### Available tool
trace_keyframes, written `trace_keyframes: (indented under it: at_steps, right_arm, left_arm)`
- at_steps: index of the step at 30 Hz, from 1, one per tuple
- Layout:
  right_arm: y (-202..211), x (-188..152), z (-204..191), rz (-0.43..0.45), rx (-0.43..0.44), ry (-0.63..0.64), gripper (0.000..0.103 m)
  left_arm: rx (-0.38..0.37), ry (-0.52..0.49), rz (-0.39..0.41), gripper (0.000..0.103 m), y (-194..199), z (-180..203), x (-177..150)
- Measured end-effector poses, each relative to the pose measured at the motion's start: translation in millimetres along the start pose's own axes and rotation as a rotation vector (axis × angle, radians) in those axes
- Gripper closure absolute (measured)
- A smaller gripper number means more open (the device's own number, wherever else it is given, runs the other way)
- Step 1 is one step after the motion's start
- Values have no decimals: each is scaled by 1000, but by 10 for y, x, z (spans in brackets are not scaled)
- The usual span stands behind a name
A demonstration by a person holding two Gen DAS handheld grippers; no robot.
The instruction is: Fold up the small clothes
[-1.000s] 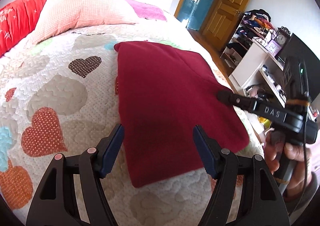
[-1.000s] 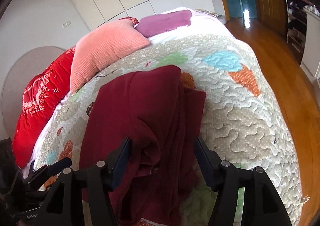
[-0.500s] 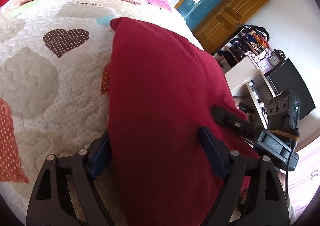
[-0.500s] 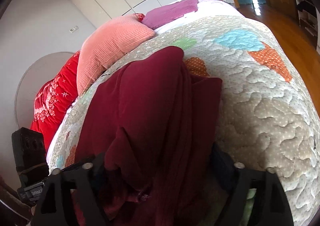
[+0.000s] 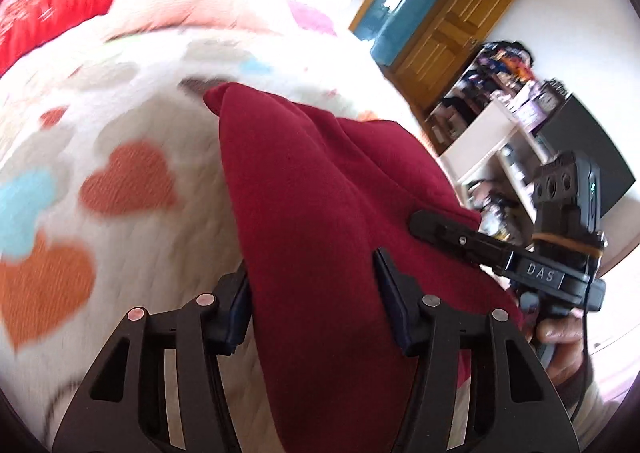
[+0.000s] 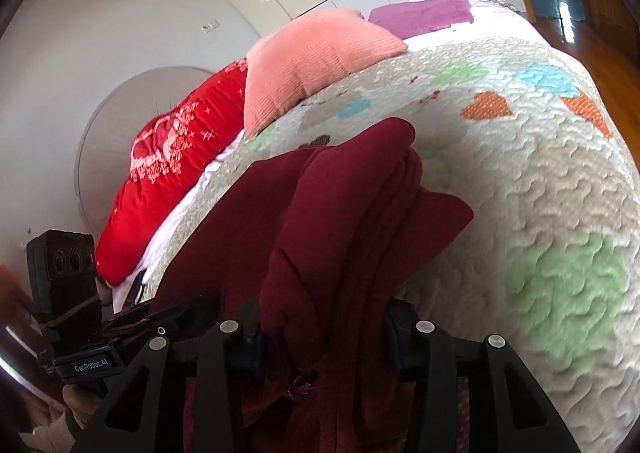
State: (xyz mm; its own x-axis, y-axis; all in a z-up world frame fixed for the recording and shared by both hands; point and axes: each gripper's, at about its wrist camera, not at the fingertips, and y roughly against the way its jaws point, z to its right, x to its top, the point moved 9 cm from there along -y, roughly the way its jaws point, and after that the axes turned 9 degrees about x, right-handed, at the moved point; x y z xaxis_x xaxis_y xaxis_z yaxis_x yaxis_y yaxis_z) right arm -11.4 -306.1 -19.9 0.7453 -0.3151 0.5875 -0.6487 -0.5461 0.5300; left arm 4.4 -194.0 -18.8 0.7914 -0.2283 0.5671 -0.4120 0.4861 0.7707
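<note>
A dark red garment (image 5: 320, 213) lies on the heart-patterned quilt (image 5: 120, 141), its near edge lifted off the bed. My left gripper (image 5: 316, 305) is shut on the garment's near left corner, the cloth bunched between its blue pads. My right gripper (image 6: 324, 329) is shut on the near right corner of the same garment (image 6: 352, 205), which rises in thick folds in front of it. The right gripper also shows in the left wrist view (image 5: 424, 221), to the right of the cloth. The left gripper's body shows at the left of the right wrist view (image 6: 80, 353).
Peach (image 6: 312, 57), red (image 6: 168, 173) and purple (image 6: 420, 13) pillows lie at the head of the bed. A white shelf unit (image 5: 500, 141), a dark screen (image 5: 580, 149) and a wooden door (image 5: 452, 33) stand to the right of the bed, over a wooden floor (image 6: 592, 37).
Both grippers moved forward onto the garment's near edge, closed on its two corners and lifted it, so the flat cloth now bunches up. The left view swung left.
</note>
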Motion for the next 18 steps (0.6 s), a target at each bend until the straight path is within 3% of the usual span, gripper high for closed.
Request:
trace_keyframes:
  at_steps: [3, 6, 8, 9, 11, 15, 18]
  right_arm:
    - [-25, -245, 71, -57, -123, 29, 47]
    - [264, -217, -37, 27, -144, 47, 47]
    - [438, -143, -200, 86, -167, 103, 56]
    - [468, -105, -307, 92, -177, 153, 66]
    - [442, -69, -476, 85, -186, 228, 72]
    - [206, -134, -482, 34, -210, 240, 74]
    - [72, -215, -198, 1, -281, 197, 74]
  left_arm:
    - [47, -6, -31, 47, -51, -110, -262]
    - [93, -4, 9, 46, 47, -134, -292]
    - [121, 4, 20, 46, 90, -138, -273]
    - [132, 1, 20, 46, 89, -135, -271]
    - [164, -20, 27, 46, 81, -129, -280]
    - [198, -28, 29, 45, 34, -134, -303]
    - [201, -27, 28, 43, 10, -128, -289]
